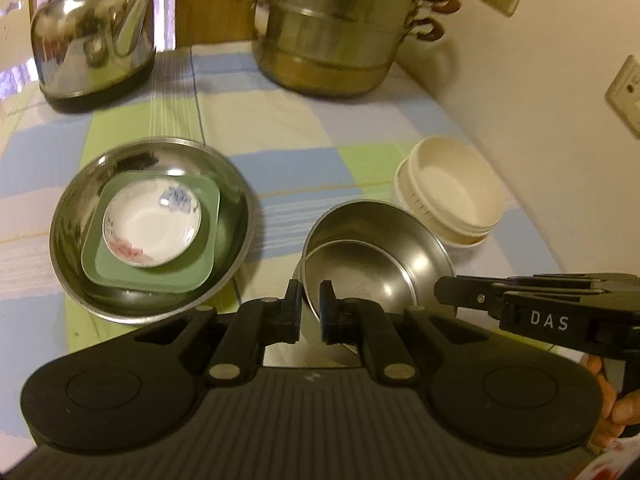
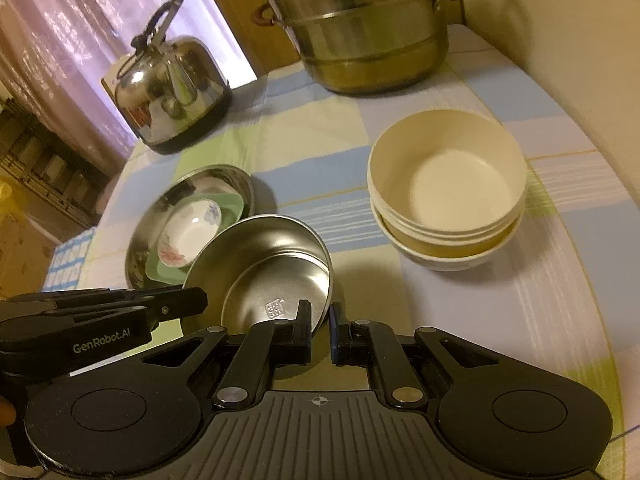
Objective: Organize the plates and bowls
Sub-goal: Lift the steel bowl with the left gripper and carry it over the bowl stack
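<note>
A small steel bowl point(image 1: 372, 256) point(image 2: 276, 264) is held between both grippers above the checked tablecloth. My left gripper point(image 1: 310, 304) is shut on its left rim. My right gripper point(image 2: 320, 324) is shut on its right rim and shows at the right in the left wrist view point(image 1: 452, 290). To the left, a wide steel plate point(image 1: 80, 264) point(image 2: 138, 240) holds a green square dish point(image 1: 200, 256) point(image 2: 232, 204) with a small flowered white saucer point(image 1: 152, 224) point(image 2: 188, 232) on top. To the right stands a stack of cream bowls point(image 1: 452, 192) point(image 2: 448, 188).
A steel kettle point(image 1: 94, 36) point(image 2: 172, 80) stands at the back left and a tall stacked steamer pot point(image 1: 336, 24) point(image 2: 368, 24) at the back. A wall point(image 1: 540, 120) with sockets runs along the table's right side. The table's left edge drops to the floor point(image 2: 24, 256).
</note>
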Action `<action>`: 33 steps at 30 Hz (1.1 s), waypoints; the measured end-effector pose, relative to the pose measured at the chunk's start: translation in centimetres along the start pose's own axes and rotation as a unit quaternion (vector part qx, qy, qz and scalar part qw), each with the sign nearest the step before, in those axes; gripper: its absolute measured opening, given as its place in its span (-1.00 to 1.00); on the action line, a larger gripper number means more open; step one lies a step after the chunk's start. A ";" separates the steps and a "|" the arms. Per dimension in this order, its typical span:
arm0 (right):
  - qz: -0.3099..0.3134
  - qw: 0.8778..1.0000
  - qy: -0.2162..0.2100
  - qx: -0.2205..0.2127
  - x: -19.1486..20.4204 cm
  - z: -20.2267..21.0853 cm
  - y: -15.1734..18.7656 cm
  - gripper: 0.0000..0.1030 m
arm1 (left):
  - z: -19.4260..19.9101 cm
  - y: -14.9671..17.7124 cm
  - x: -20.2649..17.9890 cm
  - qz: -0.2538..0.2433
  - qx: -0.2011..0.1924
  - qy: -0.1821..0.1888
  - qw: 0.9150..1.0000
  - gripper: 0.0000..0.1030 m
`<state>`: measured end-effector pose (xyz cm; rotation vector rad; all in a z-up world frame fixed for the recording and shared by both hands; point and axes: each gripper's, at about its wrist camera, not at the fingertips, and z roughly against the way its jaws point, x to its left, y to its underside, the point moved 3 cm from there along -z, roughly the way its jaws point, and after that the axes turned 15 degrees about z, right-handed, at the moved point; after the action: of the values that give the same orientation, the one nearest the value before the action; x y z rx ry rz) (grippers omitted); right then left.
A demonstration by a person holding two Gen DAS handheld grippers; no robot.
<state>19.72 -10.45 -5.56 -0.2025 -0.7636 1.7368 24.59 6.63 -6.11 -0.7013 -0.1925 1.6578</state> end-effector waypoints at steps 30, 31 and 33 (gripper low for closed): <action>-0.051 0.992 0.076 -0.081 -7.3 7.0 -4.6 -0.84 | -1.8 -5.1 -10.2 -0.066 -0.031 0.081 0.994 -0.84; -0.052 0.992 0.077 -0.082 -7.6 7.1 -4.7 -0.83 | -2.0 -5.3 -10.4 -0.067 -0.031 0.081 0.994 -0.84; -0.055 0.992 0.079 -0.082 -8.1 7.0 -4.9 -0.84 | -2.4 -5.6 -10.6 -0.068 -0.030 0.083 0.994 -0.84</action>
<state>22.64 -19.95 0.64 -0.3983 -0.7862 1.5349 31.10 -2.72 -1.67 -0.8497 -0.1683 1.4621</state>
